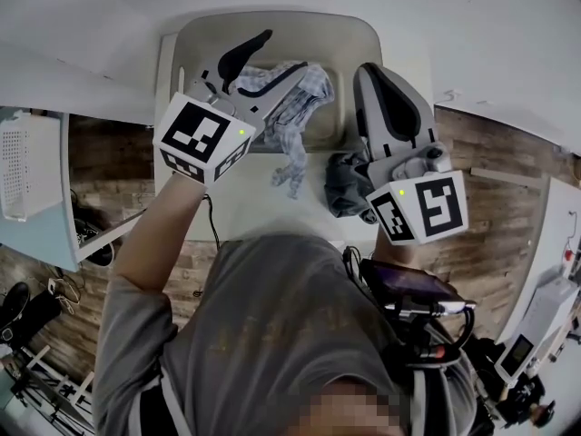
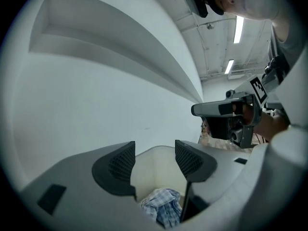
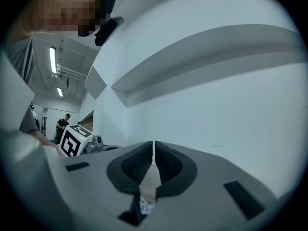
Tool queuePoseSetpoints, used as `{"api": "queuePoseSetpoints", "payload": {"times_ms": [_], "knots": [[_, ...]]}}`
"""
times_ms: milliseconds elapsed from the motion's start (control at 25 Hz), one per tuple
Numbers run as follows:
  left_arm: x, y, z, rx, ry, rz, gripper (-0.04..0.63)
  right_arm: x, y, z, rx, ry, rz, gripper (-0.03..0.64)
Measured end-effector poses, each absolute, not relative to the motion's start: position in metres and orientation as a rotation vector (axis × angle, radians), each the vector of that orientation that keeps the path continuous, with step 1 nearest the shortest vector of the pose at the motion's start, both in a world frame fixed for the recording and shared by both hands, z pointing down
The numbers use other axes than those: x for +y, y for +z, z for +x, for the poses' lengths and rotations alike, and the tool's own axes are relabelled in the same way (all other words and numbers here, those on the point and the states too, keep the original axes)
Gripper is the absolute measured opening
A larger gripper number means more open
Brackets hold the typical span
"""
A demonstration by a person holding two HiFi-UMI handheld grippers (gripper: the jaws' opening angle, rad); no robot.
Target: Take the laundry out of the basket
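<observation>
**Plaid cloth spills from basket**

My left gripper (image 2: 155,150) hangs over the far basket (image 1: 272,18), jaws wide above the plaid cloth (image 1: 295,107) that drapes over its near rim onto the table (image 1: 245,198). To the right, my right gripper (image 3: 153,153) is pinched together on nothing, with a grey garment (image 1: 343,184) beside it.

The head camera looks steeply down from above the person, close over the basket (image 1: 363,34), with the left gripper (image 1: 263,66) and the right gripper (image 1: 386,89) above it. Each gripper camera sits just behind its own jaws and faces almost level toward the white wall (image 2: 96,105). The left gripper view catches the right gripper on its right side. The right gripper view catches the left marker cube (image 3: 72,142) on its left side. All three views show the checked cloth (image 1: 300,98).
</observation>
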State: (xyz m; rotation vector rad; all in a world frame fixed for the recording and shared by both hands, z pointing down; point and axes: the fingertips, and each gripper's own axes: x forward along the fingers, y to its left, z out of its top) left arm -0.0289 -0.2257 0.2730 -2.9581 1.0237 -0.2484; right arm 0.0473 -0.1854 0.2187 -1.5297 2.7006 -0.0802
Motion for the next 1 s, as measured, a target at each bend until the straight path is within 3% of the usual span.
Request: {"api": "queuePoseSetpoints", "payload": {"times_ms": [1000], "knots": [[-0.260, 0.400, 0.022, 0.597, -0.768, -3.073, 0.259, -0.237, 0.243, 0.053, 2.697, -0.204, -1.593, 0.019]]}}
